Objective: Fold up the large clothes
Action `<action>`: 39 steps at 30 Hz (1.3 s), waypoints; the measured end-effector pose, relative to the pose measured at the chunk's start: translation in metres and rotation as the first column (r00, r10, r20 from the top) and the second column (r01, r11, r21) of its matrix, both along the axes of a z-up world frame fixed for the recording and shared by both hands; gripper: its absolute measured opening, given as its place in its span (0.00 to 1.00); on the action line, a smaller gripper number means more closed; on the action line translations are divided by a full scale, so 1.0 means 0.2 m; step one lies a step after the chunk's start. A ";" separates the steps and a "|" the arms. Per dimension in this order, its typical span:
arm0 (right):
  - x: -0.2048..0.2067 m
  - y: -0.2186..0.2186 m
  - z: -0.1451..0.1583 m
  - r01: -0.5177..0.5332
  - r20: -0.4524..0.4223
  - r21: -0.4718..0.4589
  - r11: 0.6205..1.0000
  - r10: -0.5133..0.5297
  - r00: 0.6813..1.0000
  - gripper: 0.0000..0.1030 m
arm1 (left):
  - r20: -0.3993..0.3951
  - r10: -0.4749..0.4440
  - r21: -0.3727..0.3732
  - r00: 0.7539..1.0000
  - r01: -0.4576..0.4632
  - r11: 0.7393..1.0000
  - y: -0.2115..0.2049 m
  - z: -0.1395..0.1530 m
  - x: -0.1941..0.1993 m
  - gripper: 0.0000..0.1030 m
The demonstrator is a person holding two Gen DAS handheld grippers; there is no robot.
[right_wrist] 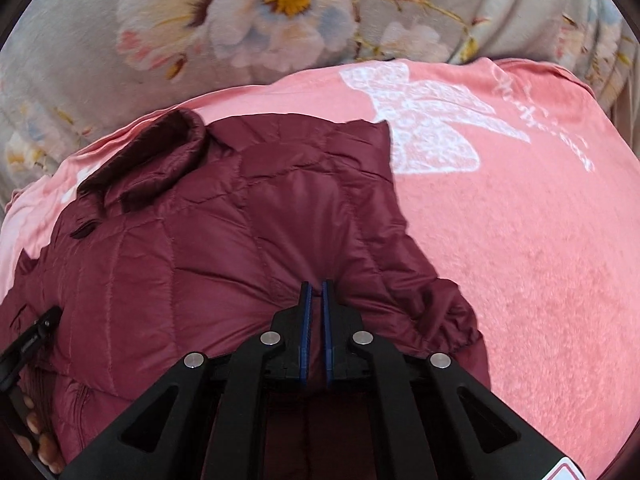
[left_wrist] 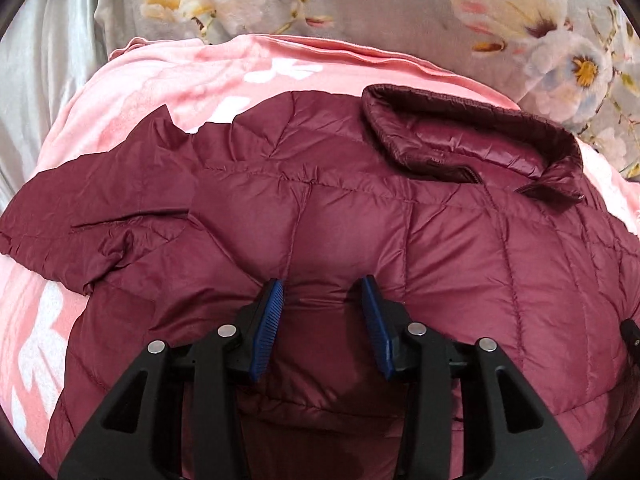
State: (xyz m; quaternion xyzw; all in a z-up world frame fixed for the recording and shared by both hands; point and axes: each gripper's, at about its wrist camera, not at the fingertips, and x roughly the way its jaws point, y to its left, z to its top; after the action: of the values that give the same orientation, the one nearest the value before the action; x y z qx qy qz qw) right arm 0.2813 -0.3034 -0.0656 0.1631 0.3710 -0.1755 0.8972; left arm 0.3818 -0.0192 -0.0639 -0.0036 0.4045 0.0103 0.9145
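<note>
One maroon puffer jacket [left_wrist: 340, 220] on pink blanket [right_wrist: 520, 240]; left hand-held gripper [left_wrist: 322, 292] released, right hand-held gripper [right_wrist: 316, 286] clenched on jacket fabric.

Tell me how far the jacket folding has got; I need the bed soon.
Done: the maroon jacket lies spread on the pink blanket, collar at the far end, one sleeve already lying across the body. In hand: the right tongs pinch fabric at the other side; the left tongs are open over the middle. Left: that side fold and the lengthwise folds.
</note>
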 end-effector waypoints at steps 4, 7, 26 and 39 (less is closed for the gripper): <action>-0.05 -0.07 -0.02 0.081 0.008 0.044 0.996 -0.081 0.997 0.00 | 0.000 0.008 -0.004 1.000 -0.008 1.000 0.01 0.00 0.00 0.40; -0.10 -0.11 -0.01 0.165 0.004 0.045 0.985 -0.165 0.986 0.00 | -0.003 0.029 -0.040 1.000 -0.030 0.999 0.07 0.01 -0.01 0.40; 0.06 1.20 0.17 -0.372 0.046 -0.052 0.927 0.374 0.926 0.09 | -0.001 0.664 -0.233 0.748 -0.646 0.727 1.99 0.25 -0.28 0.84; 0.17 1.36 0.00 -0.408 -0.086 -0.071 0.910 0.401 0.912 0.09 | -0.083 0.726 -0.303 0.683 -0.711 0.635 2.27 0.05 -0.23 0.82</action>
State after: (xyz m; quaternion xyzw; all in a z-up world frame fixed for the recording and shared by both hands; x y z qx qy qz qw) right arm 0.3156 -0.0306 -0.0655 0.0372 0.4196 -0.0075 0.9069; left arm 0.3353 0.4349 -0.0534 -0.3082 0.3443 0.3089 0.8313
